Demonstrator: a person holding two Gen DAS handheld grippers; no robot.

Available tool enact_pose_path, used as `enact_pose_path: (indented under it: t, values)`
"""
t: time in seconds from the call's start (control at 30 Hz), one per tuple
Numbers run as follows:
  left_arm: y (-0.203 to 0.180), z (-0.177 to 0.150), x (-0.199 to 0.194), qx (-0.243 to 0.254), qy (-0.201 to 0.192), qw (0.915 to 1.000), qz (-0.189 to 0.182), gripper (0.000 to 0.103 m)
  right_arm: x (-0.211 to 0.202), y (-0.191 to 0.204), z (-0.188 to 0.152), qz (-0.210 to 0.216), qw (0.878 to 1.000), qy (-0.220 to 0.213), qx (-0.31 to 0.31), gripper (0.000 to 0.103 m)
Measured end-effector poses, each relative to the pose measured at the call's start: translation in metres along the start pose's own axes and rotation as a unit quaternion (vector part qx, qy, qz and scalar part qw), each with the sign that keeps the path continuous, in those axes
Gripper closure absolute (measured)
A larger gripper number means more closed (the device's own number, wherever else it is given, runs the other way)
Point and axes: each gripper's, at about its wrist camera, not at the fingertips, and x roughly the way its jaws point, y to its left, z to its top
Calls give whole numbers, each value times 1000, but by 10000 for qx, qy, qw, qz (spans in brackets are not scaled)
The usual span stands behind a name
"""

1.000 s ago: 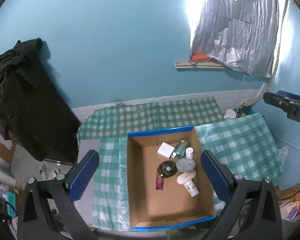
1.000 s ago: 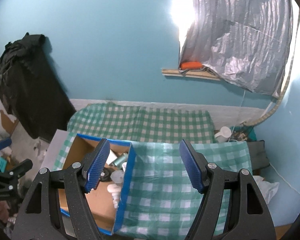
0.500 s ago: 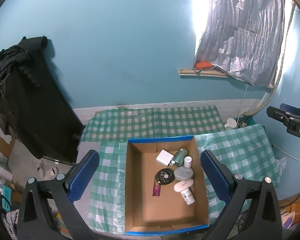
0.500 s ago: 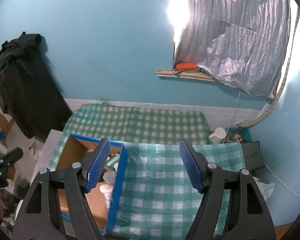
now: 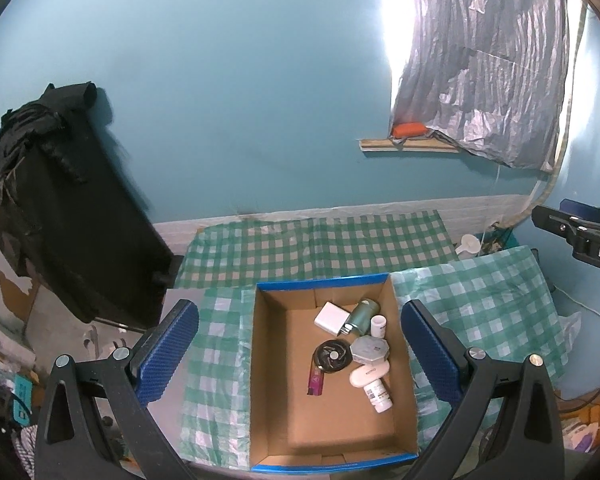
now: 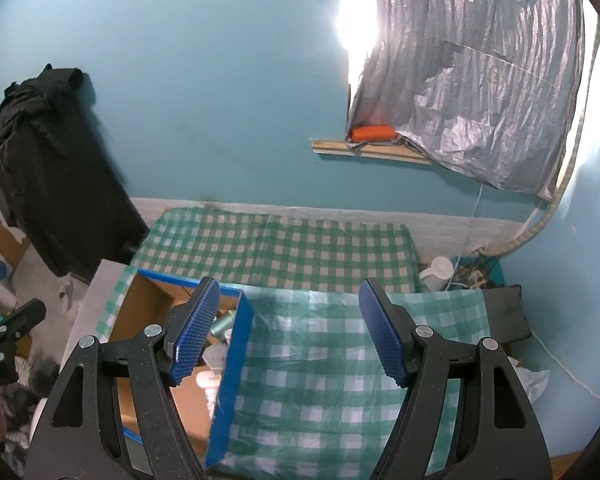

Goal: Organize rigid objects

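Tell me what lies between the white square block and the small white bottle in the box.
In the left wrist view, the green metallic canister lies between the white square block and the small white bottle in the cardboard box.

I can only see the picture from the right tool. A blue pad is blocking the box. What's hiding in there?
Observer: The left view looks straight into the box. A white square block lies near its far wall.
Child: Anything round?
Observer: Yes, a black disc near the middle, with a purple lighter just below it.
Child: Is the left tool grabbing something?
Observer: No. The left tool is open above the box, with nothing between its pads.
Child: Are there bottles?
Observer: A white bottle lies on its side by the right wall, beside a white oval case.
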Motion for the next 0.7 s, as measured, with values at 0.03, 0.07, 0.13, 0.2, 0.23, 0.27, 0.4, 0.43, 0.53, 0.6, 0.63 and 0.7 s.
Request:
enact_pose_path:
  t: [0.03, 0.07, 0.13, 0.2, 0.23, 0.27, 0.4, 0.43, 0.53, 0.6, 0.63, 0.7]
  values:
    - [0, 0, 0, 0, -1, 10000, 18, 1, 1, -1, 0, 8, 10000, 1, -4, 31]
    - [-1, 0, 0, -3, 24, 10000, 35, 1, 1, 0, 1, 21, 10000, 3, -16, 31]
    - [-1, 0, 0, -20, 60, 10000, 60, 1, 1, 0, 1, 37, 10000, -9, -27, 31]
    - [-2, 1, 0, -44, 73, 9999, 89, 1, 1, 0, 1, 47, 10000, -21, -40, 31]
    - [-2, 1, 0, -55, 83, 9999, 102, 1, 1, 0, 1, 52, 10000, -23, -50, 31]
    - [-2, 1, 0, -54, 82, 9999, 114, 1, 1, 0, 1, 54, 10000, -18, -56, 31]
    - [-6, 0, 0, 7, 119, 9998, 189, 1, 1, 0, 2, 54, 10000, -16, -76, 31]
    - [-7, 0, 0, 14, 126, 9997, 197, 1, 1, 0, 2, 51, 10000, -10, -77, 31]
    - [-8, 0, 1, 16, 135, 9997, 191, 1, 1, 0, 2, 53, 10000, 5, -42, 31]
    - [-10, -1, 1, 35, 138, 9997, 186, 1, 1, -2, 3, 46, 10000, 21, -29, 31]
    - [-11, -1, 1, 54, 136, 9997, 204, 1, 1, -2, 4, 43, 10000, 11, -21, 31]
    - [-12, -1, 1, 55, 150, 9997, 199, 1, 0, -5, 4, 39, 10000, 12, -16, 31]
